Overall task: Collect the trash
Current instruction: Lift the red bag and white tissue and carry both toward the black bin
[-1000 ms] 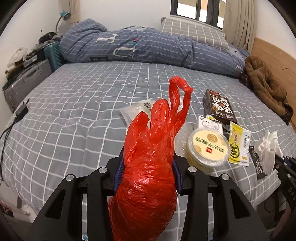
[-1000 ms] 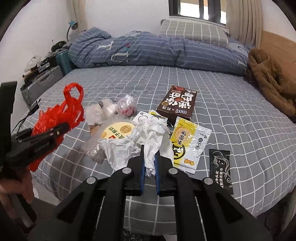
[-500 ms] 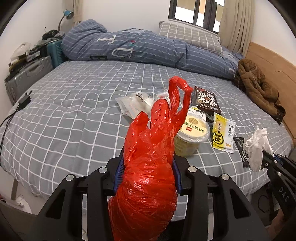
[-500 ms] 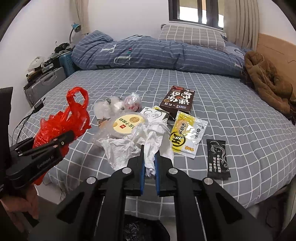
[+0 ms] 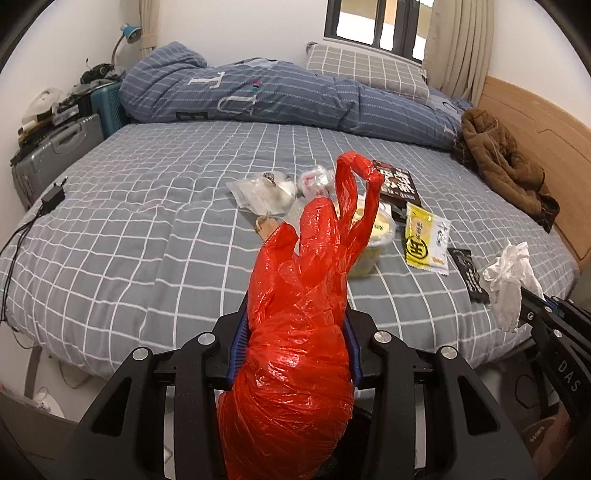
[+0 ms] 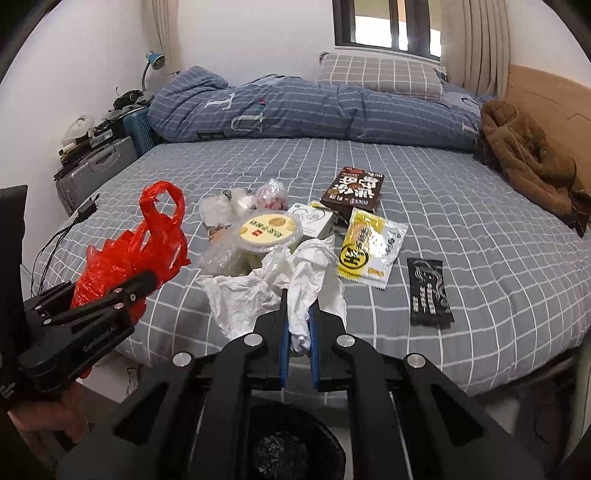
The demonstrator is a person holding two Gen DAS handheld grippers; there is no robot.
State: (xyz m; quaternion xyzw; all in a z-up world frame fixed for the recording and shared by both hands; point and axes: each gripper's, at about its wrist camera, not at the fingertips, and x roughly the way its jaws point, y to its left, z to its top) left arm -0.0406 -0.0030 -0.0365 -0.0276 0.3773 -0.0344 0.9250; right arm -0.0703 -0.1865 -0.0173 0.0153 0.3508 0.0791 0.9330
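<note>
One red plastic bag [image 5: 299, 332] clamped in left tongs [image 5: 295, 328]; one crumpled white tissue [image 6: 299, 291] pinched in nearly closed right tongs [image 6: 297, 325].

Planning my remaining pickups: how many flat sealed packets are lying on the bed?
2. A yellow snack packet lies beside the round lidded tub, and a black sachet lies right of it, nearer the bed edge. More could be hidden under the crumpled tissue.

Grey checked bed [image 5: 155, 206], window [image 6: 388, 26], white wall [image 6: 240, 40]
</note>
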